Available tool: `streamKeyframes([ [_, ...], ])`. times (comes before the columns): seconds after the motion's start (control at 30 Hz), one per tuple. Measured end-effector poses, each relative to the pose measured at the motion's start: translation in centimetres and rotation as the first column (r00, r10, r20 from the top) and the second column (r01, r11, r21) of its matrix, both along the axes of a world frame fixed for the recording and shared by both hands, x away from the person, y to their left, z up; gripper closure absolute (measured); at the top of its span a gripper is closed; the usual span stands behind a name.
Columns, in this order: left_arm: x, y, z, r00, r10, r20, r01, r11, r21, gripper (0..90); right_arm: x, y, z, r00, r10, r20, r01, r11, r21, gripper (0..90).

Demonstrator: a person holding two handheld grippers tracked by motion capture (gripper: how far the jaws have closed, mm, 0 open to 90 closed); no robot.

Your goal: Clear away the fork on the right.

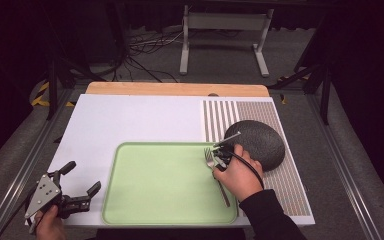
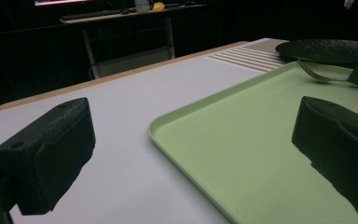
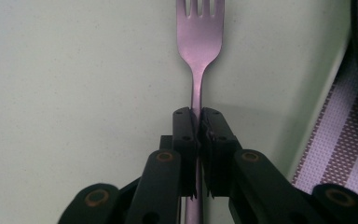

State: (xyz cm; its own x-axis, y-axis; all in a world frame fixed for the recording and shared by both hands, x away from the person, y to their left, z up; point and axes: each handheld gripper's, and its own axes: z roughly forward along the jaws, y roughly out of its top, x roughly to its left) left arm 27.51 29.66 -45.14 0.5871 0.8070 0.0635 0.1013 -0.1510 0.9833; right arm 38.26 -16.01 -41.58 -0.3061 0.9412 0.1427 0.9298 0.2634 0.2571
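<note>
Fork: one metal fork (image 3: 199,56) lies over the right part of the green tray (image 1: 155,200), near its right rim, tines pointing away from the person, toward the far side.
Right claw: the right claw (image 3: 198,122) is closed on the neck of the fork, just below the tines; the two jaws press the handle from both sides, with no gap to see between them.
Lift: I cannot tell if the fork rests on the tray or is a little above it; in the left gripper view its head seems slightly raised.
Left claw: the left claw (image 1: 82,181) is wide open and holds nothing; it waits at the near left corner of the tabletop (image 1: 130,120), beside the left rim of the tray.
Plate: one dark round plate (image 1: 257,140) sits on the striped placemat (image 1: 290,185), just right of the tray and close to the right hand (image 1: 237,175).
Progress: the grasp seems done; as I judge, carrying the fork and setting it down is left, maybe beside the plate.
Count: one fork, one tray, one plate, one placemat, two claws.
</note>
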Motion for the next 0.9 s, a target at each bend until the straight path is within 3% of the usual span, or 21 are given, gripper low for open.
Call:
streamKeyframes([
  [0.17,0.0,0.0,0.0,1.0000,-0.001,0.000,0.001,1.0000,0.000,0.0,0.0,0.0,-0.1,1.0000,-0.001,-0.001,0.001,1.000,-0.001,80.9],
  [0.3,0.0,0.0,0.0,1.0000,0.000,-0.001,0.000,1.0000,-0.002,0.0,0.0,0.0,0.2,0.9994,0.022,0.025,-0.022,1.000,0.001,75.3],
  [0.47,0.0,0.0,0.0,1.0000,-0.002,-0.002,0.002,1.0000,0.001,0.0,-0.1,0.0,0.8,0.9949,0.060,0.081,-0.062,0.998,0.026,58.4],
  [0.53,0.0,0.0,0.0,1.0000,-0.001,-0.002,0.001,1.0000,0.001,0.0,-0.1,0.0,1.0,0.9876,0.087,0.131,-0.096,0.994,0.062,44.7],
  [0.57,0.0,0.0,0.0,1.0000,-0.001,-0.002,0.001,1.0000,0.001,0.0,-0.1,0.0,1.0,0.9876,0.087,0.131,-0.096,0.994,0.062,44.7],
  [0.6,0.0,0.0,0.0,1.0000,-0.002,-0.003,0.002,1.0000,0.000,0.0,0.0,0.0,1.1,0.9693,0.123,0.213,-0.149,0.982,0.113,31.8],
  [0.63,0.0,0.0,0.0,1.0000,0.000,-0.001,0.000,1.0000,-0.002,0.0,0.0,0.0,1.2,0.9642,0.133,0.230,-0.163,0.979,0.120,28.4],
  [0.67,0.0,0.0,0.0,1.0000,0.000,-0.001,0.000,1.0000,-0.003,0.0,0.1,0.0,1.3,0.9505,0.166,0.263,-0.203,0.971,0.122,23.2],
  [0.7,0.0,0.0,0.0,1.0000,0.000,-0.001,0.000,1.0000,-0.003,0.0,0.1,0.0,1.3,0.9505,0.166,0.263,-0.203,0.971,0.122,23.2],
  [0.73,0.0,0.0,0.0,1.0000,0.000,-0.001,0.000,1.0000,-0.002,0.0,0.0,0.0,1.3,0.9300,0.202,0.307,-0.246,0.963,0.109,19.6],
  [0.77,0.0,0.0,0.0,1.0000,-0.001,-0.002,0.001,1.0000,0.001,0.0,0.0,0.1,1.5,0.8990,0.254,0.357,-0.300,0.951,0.079,19.1],
  [0.83,0.0,0.0,0.0,1.0000,0.000,-0.001,0.000,1.0000,-0.002,0.0,0.0,0.1,1.6,0.8744,0.284,0.394,-0.338,0.938,0.075,18.7],
  [0.87,0.0,0.0,0.0,1.0000,0.000,-0.001,0.000,1.0000,-0.001,0.0,0.0,0.1,1.6,0.8744,0.284,0.394,-0.338,0.938,0.075,18.7],
  [0.9,0.0,0.0,0.0,1.0000,0.001,-0.001,-0.001,1.0000,-0.002,0.0,-0.1,0.1,1.6,0.8606,0.296,0.414,-0.359,0.930,0.082,18.7],
])
